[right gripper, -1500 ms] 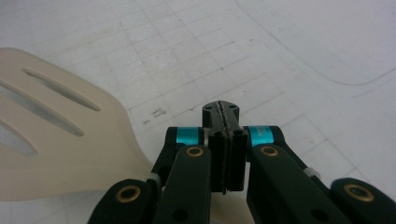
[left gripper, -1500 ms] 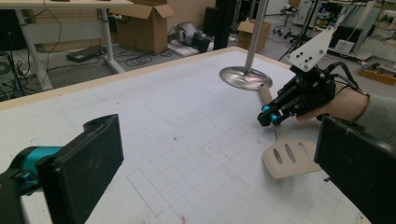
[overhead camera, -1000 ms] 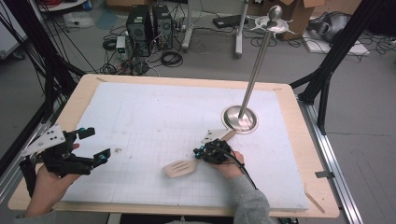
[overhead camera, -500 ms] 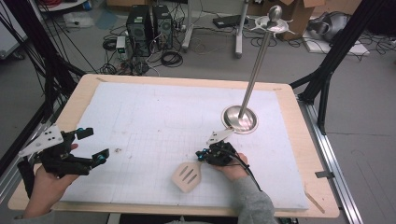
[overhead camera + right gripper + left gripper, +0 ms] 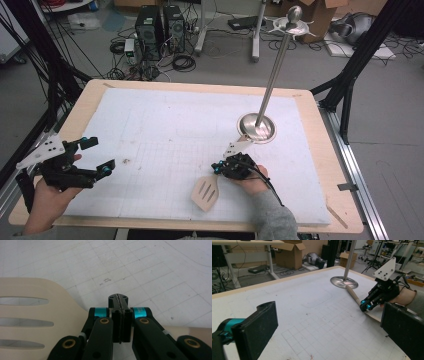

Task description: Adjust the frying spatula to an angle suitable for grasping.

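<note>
A pale wooden slotted spatula [image 5: 205, 193] lies flat on the white gridded mat [image 5: 165, 130] near the front edge. Its head [image 5: 30, 315] points toward the person, and its handle [image 5: 352, 294] runs under the right gripper toward the stand's base. My right gripper [image 5: 217, 169] is shut, jaws pressed together with nothing between them, tips [image 5: 118, 300] low over the spatula's neck. It also appears across the mat in the left gripper view [image 5: 365, 307]. My left gripper [image 5: 100, 156] stands open over the mat's front left corner, its jaws [image 5: 329, 332] holding nothing.
A metal stand [image 5: 256, 127] with a round base and a tall pole rises at the mat's right, close behind the right gripper. The wooden tabletop [image 5: 327, 150] borders the mat. Black frame posts [image 5: 350, 75], computers and cables stand beyond the far edge.
The spatula has swung round on the mat: its head moved from pointing left to pointing toward the front edge. The right gripper shifted slightly with it. The left gripper stayed still.
</note>
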Demonstrator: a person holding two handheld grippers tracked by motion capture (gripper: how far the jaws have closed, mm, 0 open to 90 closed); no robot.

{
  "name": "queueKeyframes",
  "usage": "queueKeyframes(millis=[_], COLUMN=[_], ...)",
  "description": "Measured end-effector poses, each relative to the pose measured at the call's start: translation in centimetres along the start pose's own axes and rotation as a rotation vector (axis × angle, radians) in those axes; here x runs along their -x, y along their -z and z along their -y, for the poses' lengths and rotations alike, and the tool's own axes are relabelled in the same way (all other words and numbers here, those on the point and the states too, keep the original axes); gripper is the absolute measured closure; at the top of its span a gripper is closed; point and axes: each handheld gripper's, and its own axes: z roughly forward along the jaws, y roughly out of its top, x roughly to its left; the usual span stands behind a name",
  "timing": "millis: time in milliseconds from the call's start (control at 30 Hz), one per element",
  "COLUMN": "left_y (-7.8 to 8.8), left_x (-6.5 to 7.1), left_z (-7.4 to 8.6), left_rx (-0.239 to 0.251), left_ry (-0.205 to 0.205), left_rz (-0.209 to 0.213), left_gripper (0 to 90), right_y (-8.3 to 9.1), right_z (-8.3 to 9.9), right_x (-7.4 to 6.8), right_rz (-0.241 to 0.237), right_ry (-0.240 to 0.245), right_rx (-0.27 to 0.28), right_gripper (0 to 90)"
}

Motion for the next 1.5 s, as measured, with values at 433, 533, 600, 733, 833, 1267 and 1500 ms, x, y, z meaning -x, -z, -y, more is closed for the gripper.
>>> queueKeyframes(millis=[433,533,600,733,833,1267,1500], left_y=[0.2,0.2,0.2,0.2,0.2,0.2,0.3], left_x=[0.0,0.0,0.1,0.0,0.1,0.1,0.1], left_z=[-0.1,-0.1,-0.1,-0.1,-0.1,-0.1,-0.2], left_rx=[0.005,0.006,0.006,0.006,0.006,0.003,0.007], left_ry=[-0.002,-0.004,-0.004,-0.003,-0.002,-0.005,-0.007], left_rz=[-0.002,-0.001,-0.002,-0.002,-0.002,-0.002,-0.003], left_gripper=[1.8,1.8,1.8,1.8,1.8,1.8,1.8], right_y=[0.8,1.1,1.3,1.7,2.0,3.6,4.6], right_z=[0.6,0.9,1.0,1.4,1.6,3.1,4.0], right_x=[-0.2,-0.3,-0.3,-0.4,-0.4,-0.9,-1.3], right_rz=[-0.005,-0.005,-0.005,-0.007,-0.006,-0.007,-0.003], right_ry=[0.02,0.025,0.026,0.034,0.036,0.049,0.053], right_rx=[-0.007,-0.007,-0.011,-0.012,-0.014,-0.014,-0.012], right_gripper=[90.0,90.0,90.0,90.0,90.0,90.0,90.0])
